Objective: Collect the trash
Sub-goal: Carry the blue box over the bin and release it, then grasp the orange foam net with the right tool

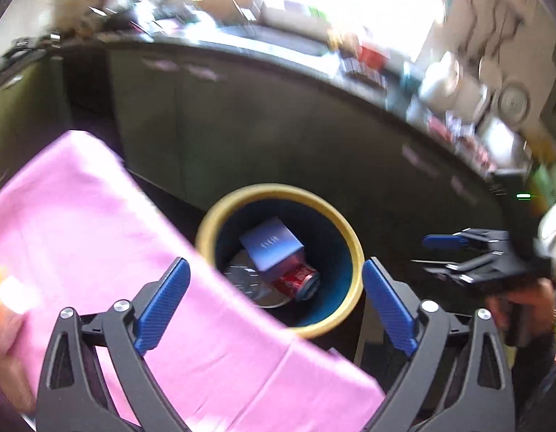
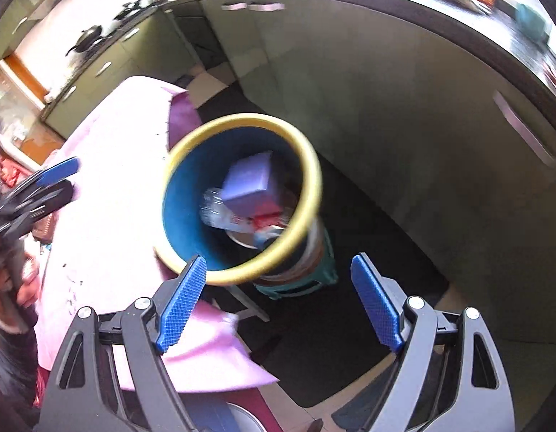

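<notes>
A round bin with a yellow rim (image 1: 278,190) (image 2: 242,119) and a blue inside stands beside the pink-covered table (image 1: 98,223) (image 2: 112,194). Inside it lie a purple box (image 1: 270,248) (image 2: 249,183), a red can (image 1: 295,280) and a clear plastic bottle (image 2: 220,212). My left gripper (image 1: 276,265) hangs above the bin, open, with nothing between its blue pads. My right gripper (image 2: 278,260) is also open and empty over the bin's near rim. Each gripper shows in the other's view, the right (image 1: 434,255) at the right edge and the left (image 2: 67,183) over the table.
Dark green cabinets (image 1: 278,115) (image 2: 385,108) under a cluttered counter (image 1: 349,61) curve behind the bin. A teal stool (image 2: 313,280) sits under the bin on a dark floor mat (image 2: 349,342). A person's hand (image 1: 522,306) holds the right gripper.
</notes>
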Tool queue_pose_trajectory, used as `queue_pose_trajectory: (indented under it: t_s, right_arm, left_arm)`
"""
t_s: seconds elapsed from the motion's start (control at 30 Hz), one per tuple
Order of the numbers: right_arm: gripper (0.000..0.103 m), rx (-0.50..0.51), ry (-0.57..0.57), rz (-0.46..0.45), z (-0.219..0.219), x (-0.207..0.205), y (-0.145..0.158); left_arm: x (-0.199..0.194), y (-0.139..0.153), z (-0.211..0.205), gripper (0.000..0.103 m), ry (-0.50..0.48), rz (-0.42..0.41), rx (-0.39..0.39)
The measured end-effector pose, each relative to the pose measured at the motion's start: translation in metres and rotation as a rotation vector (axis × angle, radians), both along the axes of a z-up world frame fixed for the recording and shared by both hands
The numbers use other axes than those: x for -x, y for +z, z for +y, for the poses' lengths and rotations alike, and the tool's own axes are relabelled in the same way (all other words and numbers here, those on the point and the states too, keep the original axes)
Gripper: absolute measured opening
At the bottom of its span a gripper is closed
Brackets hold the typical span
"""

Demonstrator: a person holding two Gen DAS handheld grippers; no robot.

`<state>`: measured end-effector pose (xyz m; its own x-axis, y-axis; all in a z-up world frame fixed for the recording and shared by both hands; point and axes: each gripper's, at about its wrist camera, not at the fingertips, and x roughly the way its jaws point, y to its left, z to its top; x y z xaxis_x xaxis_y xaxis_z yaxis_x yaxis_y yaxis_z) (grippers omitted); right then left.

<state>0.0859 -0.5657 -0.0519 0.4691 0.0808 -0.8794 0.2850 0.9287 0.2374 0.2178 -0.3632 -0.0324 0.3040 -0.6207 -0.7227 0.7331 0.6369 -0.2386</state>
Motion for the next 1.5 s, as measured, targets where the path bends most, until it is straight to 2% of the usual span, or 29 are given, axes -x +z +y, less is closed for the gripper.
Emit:
queue_pose_trajectory:
  t_s: [0.07,0.23,0.33,0.4,0.53,0.63,0.7,0.83,0.9,1.07,1.1,1.17,1.23,1.27,1.33,1.4,1.5]
  right_arm:
    - [0.082,-0.004,0.06,-0.029,0.024,-0.018,0.007]
    - [0.082,0.001,0.235,-0.051,0.102,-0.073,0.019]
    - [0.082,-0.004,0.35,-0.065,0.153,-0.107,0.026]
    - [0.082,0.003,0.448,-0.081,0.192,-0.128,0.033]
    - [0.082,0.049,0.627,-0.131,0.267,-0.176,0.054]
    - [0.082,0.017,0.727,-0.143,0.307,-0.205,0.066]
    - [0.082,0.037,0.8,-0.153,0.334,-0.217,0.07]
    - [0.082,0.219,0.958,-0.142,0.395,-0.239,0.066]
    - [0.082,0.301,0.997,-0.099,0.412,-0.244,0.055]
    - [0.08,0.403,1.031,0.024,0.426,-0.262,0.017]
    - [0.078,0.405,1.03,0.037,0.427,-0.266,0.013]
    - [0.066,0.396,1.022,0.048,0.424,-0.271,0.007]
    - [0.045,0.401,1.014,0.035,0.42,-0.271,0.006]
    - [0.041,0.397,1.014,0.021,0.418,-0.27,0.006]
    - [0.025,0.388,1.008,-0.01,0.417,-0.266,0.011]
    - [0.017,0.392,0.993,-0.048,0.415,-0.262,0.018]
    - [0.013,0.366,0.971,-0.091,0.407,-0.251,0.03]
  left_arm:
    - [0.008,0.015,0.058,0.097,0.082,-0.062,0.042]
    - [0.019,0.025,0.182,0.097,0.332,-0.178,0.061]
    - [0.023,0.02,0.242,0.097,0.441,-0.193,0.069]
    - [0.018,0.016,0.274,0.097,0.48,-0.194,0.076]
    - [0.003,0.009,0.324,0.097,0.588,-0.215,0.055]
    - [-0.003,0.005,0.341,0.097,0.614,-0.234,0.032]
    - [-0.004,0.006,0.353,0.097,0.626,-0.238,0.029]
    - [-0.002,0.005,0.36,0.097,0.629,-0.235,0.052]
    - [-0.004,0.003,0.365,0.097,0.63,-0.227,0.069]
    - [-0.011,-0.003,0.37,0.097,0.622,-0.172,0.11]
    - [-0.011,-0.004,0.369,0.097,0.622,-0.17,0.107]
    - [-0.01,-0.005,0.367,0.097,0.617,-0.171,0.101]
    - [-0.01,-0.005,0.366,0.097,0.612,-0.168,0.103]
    - [-0.01,-0.006,0.365,0.097,0.61,-0.166,0.103]
    - [-0.01,-0.007,0.363,0.097,0.604,-0.162,0.099]
    - [-0.01,-0.008,0.36,0.097,0.596,-0.162,0.09]
    - [-0.009,-0.009,0.356,0.097,0.587,-0.166,0.083]
